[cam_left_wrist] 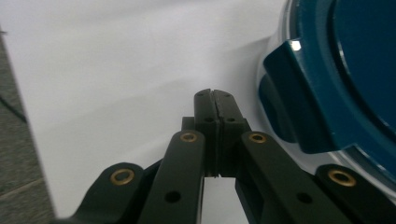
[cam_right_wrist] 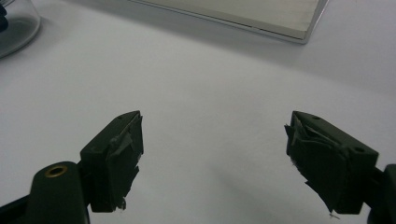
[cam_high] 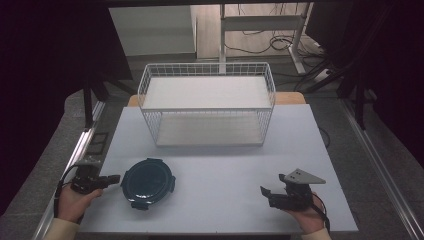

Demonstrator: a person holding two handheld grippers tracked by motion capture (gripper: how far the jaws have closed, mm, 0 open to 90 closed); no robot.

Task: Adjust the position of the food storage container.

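While the left gripper (cam_high: 114, 178) sits with its jaws pressed together and nothing between them, its tip lies just beside the container (cam_high: 148, 183), at that item's 9 o'clock. The container rests on the table (cam_high: 225, 165), at 7 o'clock from the basket (cam_high: 207, 102). The right gripper (cam_high: 265, 192) waits well apart at 4 o'clock, jaws apart and empty. Judged step: approach. Next move calls for opening the left jaws around a lid clip (cam_left_wrist: 299, 107). No legible writing noted.
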